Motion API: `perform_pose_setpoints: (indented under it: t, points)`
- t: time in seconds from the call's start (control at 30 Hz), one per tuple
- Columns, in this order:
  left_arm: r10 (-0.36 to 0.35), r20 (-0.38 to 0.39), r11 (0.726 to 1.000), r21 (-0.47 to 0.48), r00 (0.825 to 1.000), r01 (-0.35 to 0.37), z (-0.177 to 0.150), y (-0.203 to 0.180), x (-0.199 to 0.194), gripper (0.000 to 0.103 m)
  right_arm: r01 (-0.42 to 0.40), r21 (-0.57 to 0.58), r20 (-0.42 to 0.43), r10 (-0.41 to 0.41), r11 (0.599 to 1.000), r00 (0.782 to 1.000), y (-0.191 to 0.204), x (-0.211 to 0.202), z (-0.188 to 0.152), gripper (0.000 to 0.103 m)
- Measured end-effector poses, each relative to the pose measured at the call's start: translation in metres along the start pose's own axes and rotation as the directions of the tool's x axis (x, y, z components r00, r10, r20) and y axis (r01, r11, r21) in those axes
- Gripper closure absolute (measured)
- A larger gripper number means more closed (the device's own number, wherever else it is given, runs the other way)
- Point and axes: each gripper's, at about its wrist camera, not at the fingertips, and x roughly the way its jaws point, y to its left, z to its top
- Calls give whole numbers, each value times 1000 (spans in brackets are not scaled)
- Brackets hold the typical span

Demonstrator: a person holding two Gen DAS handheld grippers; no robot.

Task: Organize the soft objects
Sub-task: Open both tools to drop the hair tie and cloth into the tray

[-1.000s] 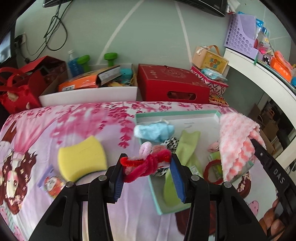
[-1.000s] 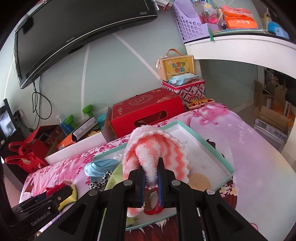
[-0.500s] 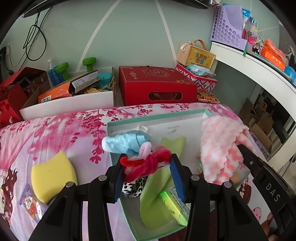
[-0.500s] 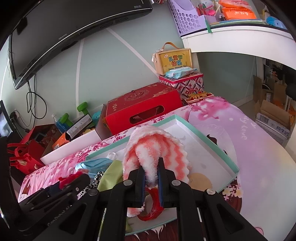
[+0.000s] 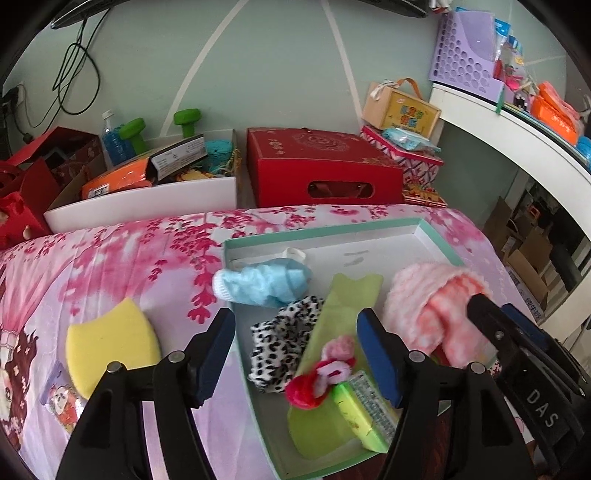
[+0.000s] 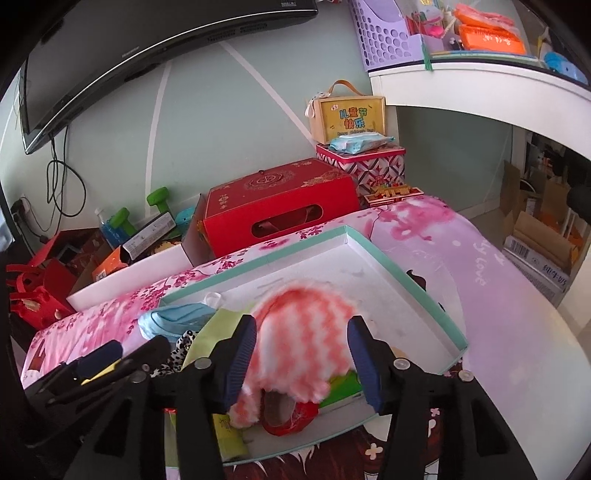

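Sponge [image 5: 110,341] left of tray [image 5: 321,230] — outside it

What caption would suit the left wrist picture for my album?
Left hand-held gripper opening above a teal-rimmed tray, red-and-pink hair tie lying inside; yellow sponge waits on the floral sheet.

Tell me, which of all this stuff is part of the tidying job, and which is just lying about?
Part of the job:
- shallow tray
- pink fluffy cloth
- blue mask
- leopard scrunchie
- red-pink hair tie
- green cloth
- yellow sponge, outside the tray

Just lying about:
- red gift box
- green dumbbells
- purple basket
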Motion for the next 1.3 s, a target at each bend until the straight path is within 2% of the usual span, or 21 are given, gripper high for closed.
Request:
perform_pose_setpoints:
  t: [0.07, 0.23, 0.33, 0.43, 0.5, 0.63, 0.8, 0.9, 1.3]
  points:
    - [30, -15, 999, -14, 999, -30, 1, 5, -1, 15, 6, -12, -14, -6, 1000, 1000, 1, 1, 1, 42]
    - [84, -12, 994, -65, 996, -85, 1, 20, -8, 13, 38, -62, -54, -41, 997, 998, 6, 6, -1, 32]
    - [113, -35, 989, -87, 993, -116, 0, 28, -6, 12, 35, -57, -75, -40, 998, 996, 5, 9, -3, 27]
    - [139, -61, 985, -98, 988, -145, -2, 34, -3, 12, 38, -49, -87, -42, 998, 995, 3, 11, -4, 17]
    - [148, -69, 982, -108, 987, -154, -2, 36, -2, 11, 46, -50, -91, -51, 998, 995, 3, 12, -5, 14]
    - [162, -77, 978, -118, 984, -170, -3, 40, -1, 11, 53, -61, -93, -59, 997, 994, 3, 13, -5, 0]
    - [173, -75, 975, -129, 982, -181, -4, 43, -2, 10, 56, -74, -91, -62, 996, 994, 6, 12, -5, 0]
    - [178, -83, 974, -126, 981, -187, -4, 44, -1, 1, 56, -81, -99, -64, 995, 993, 7, 13, -6, 0]
    - [181, -95, 973, -125, 979, -192, -5, 48, -6, 1, 53, -95, -113, -64, 994, 992, 12, 13, -8, 0]
